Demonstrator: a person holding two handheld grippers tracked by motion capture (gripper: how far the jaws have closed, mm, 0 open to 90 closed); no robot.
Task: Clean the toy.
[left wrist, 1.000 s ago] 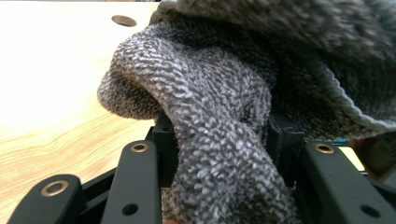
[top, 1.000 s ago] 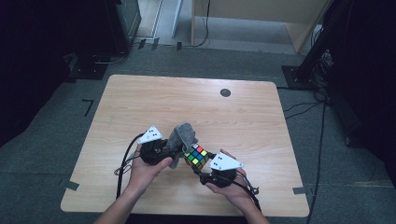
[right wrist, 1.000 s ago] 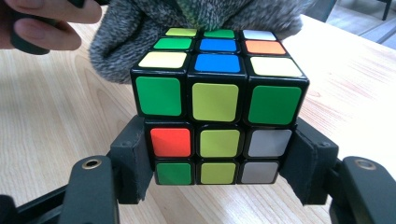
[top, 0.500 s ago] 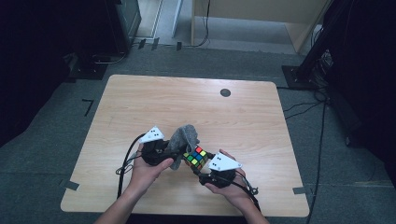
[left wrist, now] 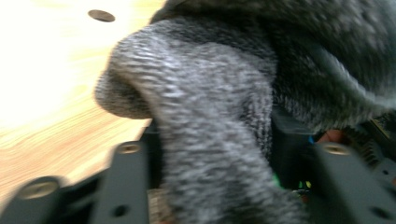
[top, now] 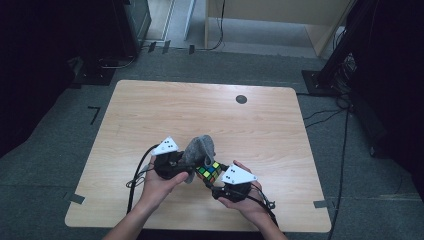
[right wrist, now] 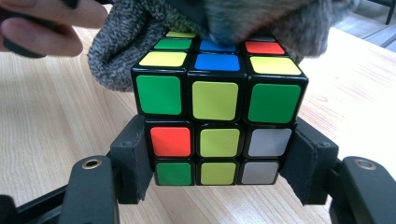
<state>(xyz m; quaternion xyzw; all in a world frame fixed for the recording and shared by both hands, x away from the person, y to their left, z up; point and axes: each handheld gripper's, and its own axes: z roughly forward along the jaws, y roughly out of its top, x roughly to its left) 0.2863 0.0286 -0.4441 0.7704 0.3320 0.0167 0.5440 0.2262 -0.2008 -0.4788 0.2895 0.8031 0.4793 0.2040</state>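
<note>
Slightly nearer the tabletop's front edge now, the left gripper [top: 186, 167] has just been loosening its jaws around the grey cloth [top: 200, 149]. Right gripper [top: 216, 184] clamps the puzzle cube [right wrist: 219, 116], cloth draped over it.

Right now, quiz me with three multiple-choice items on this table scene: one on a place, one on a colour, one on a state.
1. Where does the grey cloth lie?
A. draped over the top of the cube
B. flat at the far table edge
C. on the floor

2. What colour is the middle square of the cube face toward the right gripper's camera?
A. blue
B. yellow-green
C. white

3. How does the right gripper stand?
A. open and away from the cube
B. shut on the cloth
C. shut on the cube's lower layers

Answers: 1 A, cloth covers the cube's top in the right gripper view. 2 B, centre sticker is yellow-green. 3 C, both pads press the cube's sides.
</note>
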